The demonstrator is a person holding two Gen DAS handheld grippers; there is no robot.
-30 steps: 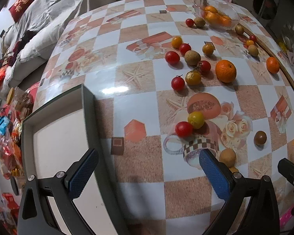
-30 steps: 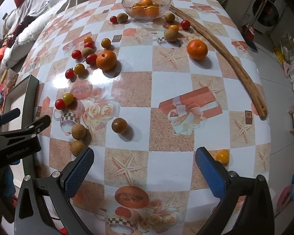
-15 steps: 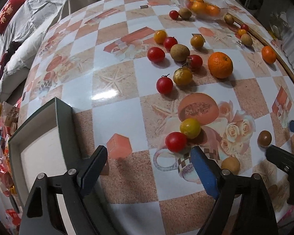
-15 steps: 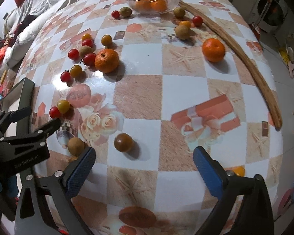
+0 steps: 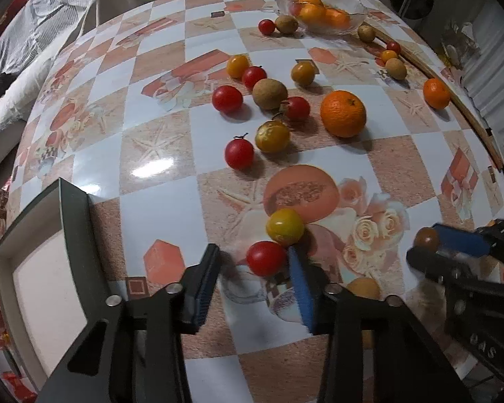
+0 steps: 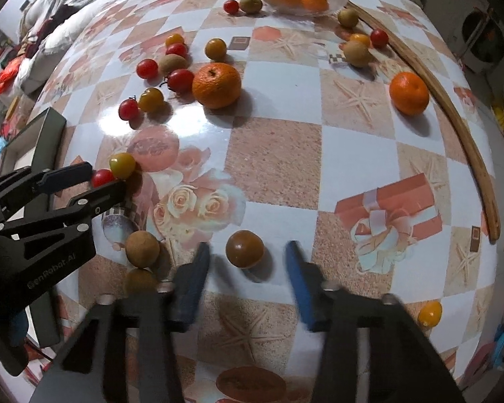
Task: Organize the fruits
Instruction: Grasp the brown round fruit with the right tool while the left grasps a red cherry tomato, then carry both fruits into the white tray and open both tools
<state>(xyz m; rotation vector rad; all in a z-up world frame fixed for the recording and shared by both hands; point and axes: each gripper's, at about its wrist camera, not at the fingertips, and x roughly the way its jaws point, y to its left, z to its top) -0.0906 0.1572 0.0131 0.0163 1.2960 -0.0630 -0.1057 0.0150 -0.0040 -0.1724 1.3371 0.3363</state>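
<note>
A round desk [image 6: 279,164] covered in a glossy checkered cloth printed with starfish, roses and gift boxes carries scattered fruit; bedding lies behind it. At the far edge stands a glass bowl [image 5: 359,21] holding oranges, and a curved wooden strip [image 6: 453,107] runs along the right side. A dark tray [image 5: 74,221] with a pale floor sits at the near left edge of the desk. The left gripper [image 5: 252,272] is held low over the desk, pointing forward, its jaws apart around a red cherry tomato [image 5: 266,258]; the blue right pad looks to be touching or nearly touching the tomato, while the left pad stands clear of it. A yellow cherry tomato [image 5: 284,226] lies just beyond, touching the red one. The right gripper [image 6: 247,263] is likewise low and level (its fingers are motion-blurred), jaws apart on either side of a dark brown-red tomato [image 6: 244,248], with a gap on both sides. Two brown longans [image 6: 141,248] lie just left of the right gripper. Farther out, a large orange [image 6: 216,80] sits beside a cluster of red and yellow tomatoes, and a smaller orange [image 6: 409,93] lies near the wooden strip.
</note>
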